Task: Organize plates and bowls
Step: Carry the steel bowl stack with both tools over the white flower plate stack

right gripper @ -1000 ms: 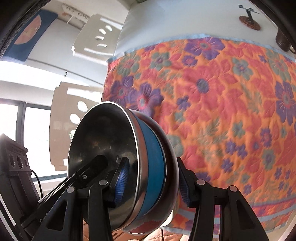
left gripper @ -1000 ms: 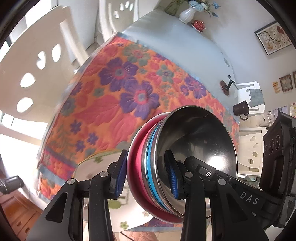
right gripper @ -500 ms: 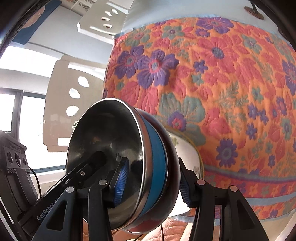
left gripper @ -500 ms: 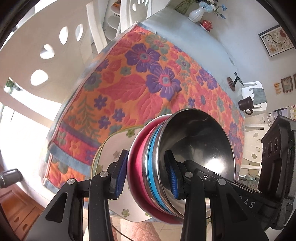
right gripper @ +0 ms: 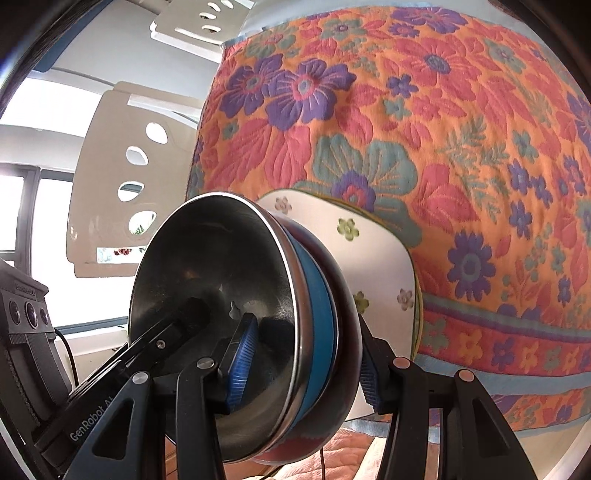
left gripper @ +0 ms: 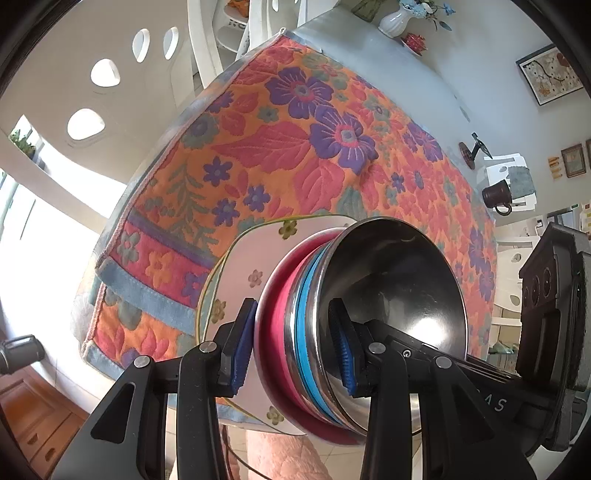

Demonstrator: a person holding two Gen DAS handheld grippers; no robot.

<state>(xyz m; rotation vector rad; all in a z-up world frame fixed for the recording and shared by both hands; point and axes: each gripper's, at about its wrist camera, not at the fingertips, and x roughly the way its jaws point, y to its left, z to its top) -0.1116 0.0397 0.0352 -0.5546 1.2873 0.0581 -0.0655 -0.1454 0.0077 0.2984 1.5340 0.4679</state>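
A stack of nested bowls [left gripper: 391, 288], steel inside blue inside red, hangs tilted between both grippers. My left gripper [left gripper: 291, 347] is shut on the stack's rim, one pad on the red outside, the other inside the steel bowl. On the opposite rim of the stack [right gripper: 207, 280], my right gripper [right gripper: 304, 369] is shut in the same way. A white square plate with small flowers [left gripper: 255, 254] lies on the table right behind the stack, also in the right wrist view [right gripper: 373, 251]. Whether the stack touches the plate I cannot tell.
An orange floral tablecloth [left gripper: 295, 147] covers the table, and its near edge [left gripper: 147, 295] runs beside the plate. White chairs [left gripper: 110, 74] stand along the side. A white vase [left gripper: 393, 20], a dark mug [left gripper: 496, 194] and a small ornament [left gripper: 474, 149] stand far off.
Both grippers have carried the bowl stack lower and toward the table's near edge. The flowered plate has come into fuller view behind the stack. Both grips are unchanged.
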